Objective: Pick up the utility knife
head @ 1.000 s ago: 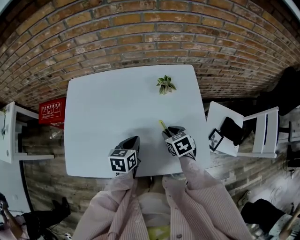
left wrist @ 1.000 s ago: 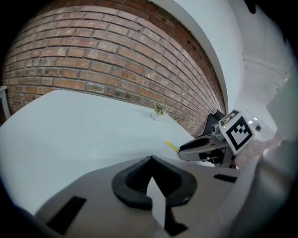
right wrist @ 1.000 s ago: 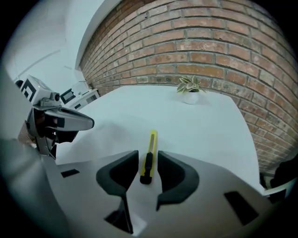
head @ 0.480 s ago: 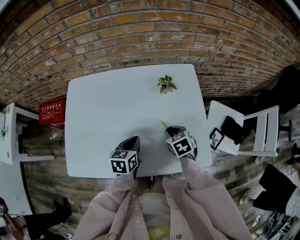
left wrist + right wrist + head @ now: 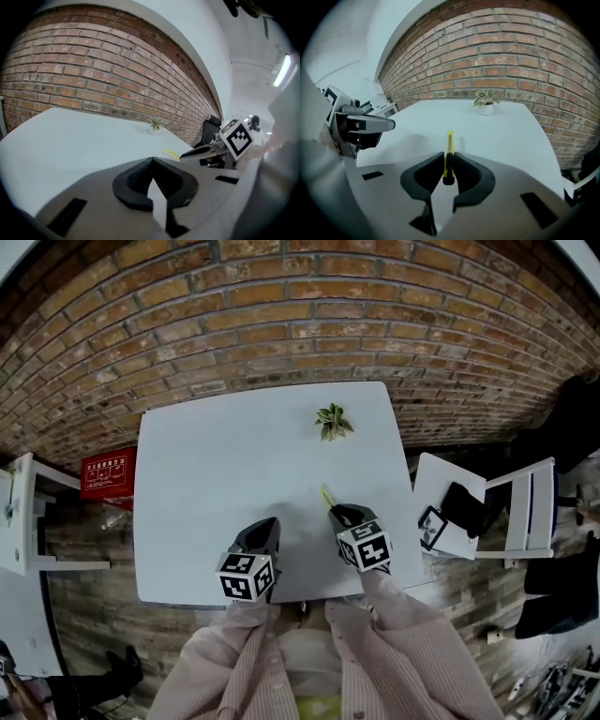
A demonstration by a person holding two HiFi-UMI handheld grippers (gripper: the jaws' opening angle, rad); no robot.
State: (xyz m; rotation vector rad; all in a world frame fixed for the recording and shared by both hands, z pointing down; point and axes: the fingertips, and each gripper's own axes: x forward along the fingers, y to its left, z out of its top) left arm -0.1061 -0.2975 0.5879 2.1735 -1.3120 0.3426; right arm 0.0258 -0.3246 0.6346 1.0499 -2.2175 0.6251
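R gripper [image 5: 448, 161] clamped on yellow utility knife [image 5: 449, 140] near its rear end. L gripper [image 5: 151, 163] closed, empty. Lift slow, straight up, grip firm.

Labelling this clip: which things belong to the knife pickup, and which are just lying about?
Job: utility knife; right gripper, shut on it; white table.
Lying about: potted plant; left gripper, shut and empty; white chair.

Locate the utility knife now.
In the right gripper view, the utility knife is clamped in the right gripper, at the near right side of the white table.
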